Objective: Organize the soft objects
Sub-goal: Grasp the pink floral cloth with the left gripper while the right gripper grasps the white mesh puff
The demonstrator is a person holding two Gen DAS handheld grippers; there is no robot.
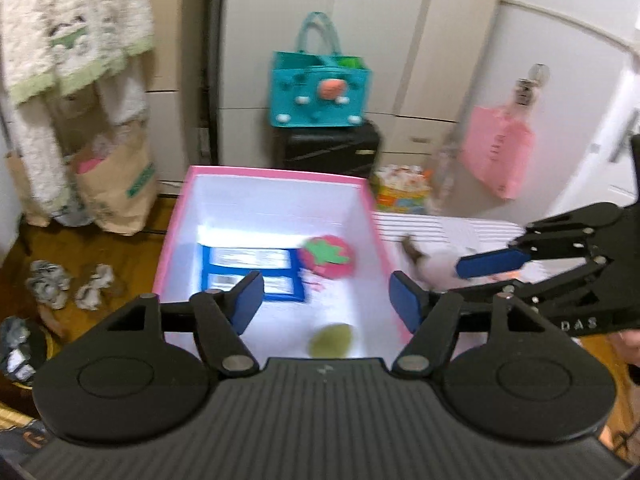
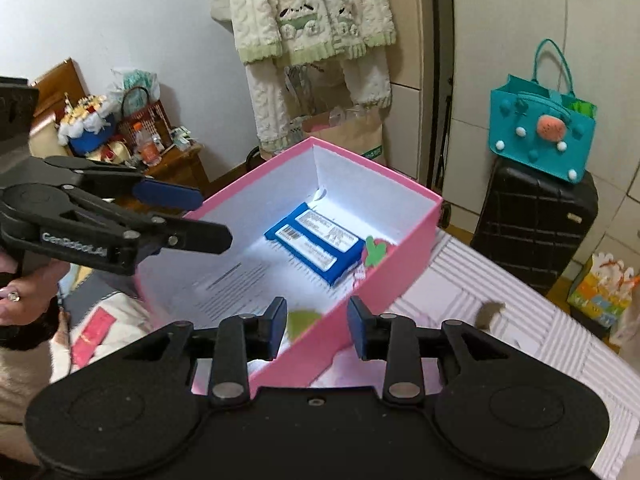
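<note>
A pink box [image 1: 176, 216] with a white inside stands open on the bed; it also shows in the right wrist view [image 2: 400, 280]. In it lie a blue packet [image 1: 252, 268], a red strawberry plush [image 1: 328, 256] and a green soft object [image 1: 332, 340]. The packet [image 2: 316, 248], the strawberry's leaf [image 2: 374, 252] and the green object [image 2: 304, 320] show from the right too. My left gripper [image 1: 326, 300] is open and empty over the box's near end. My right gripper [image 2: 316, 328] is open and empty at the box's right wall. A white and brown plush [image 1: 424, 260] lies blurred beside the box.
A striped white bedcover [image 2: 500, 340] lies right of the box. A teal felt bag [image 1: 320, 88] sits on a black suitcase [image 1: 328, 148] behind. Paper bags [image 1: 116, 188] and hanging knitwear [image 1: 68, 40] are at the left. A pink bag [image 1: 500, 152] hangs at the right.
</note>
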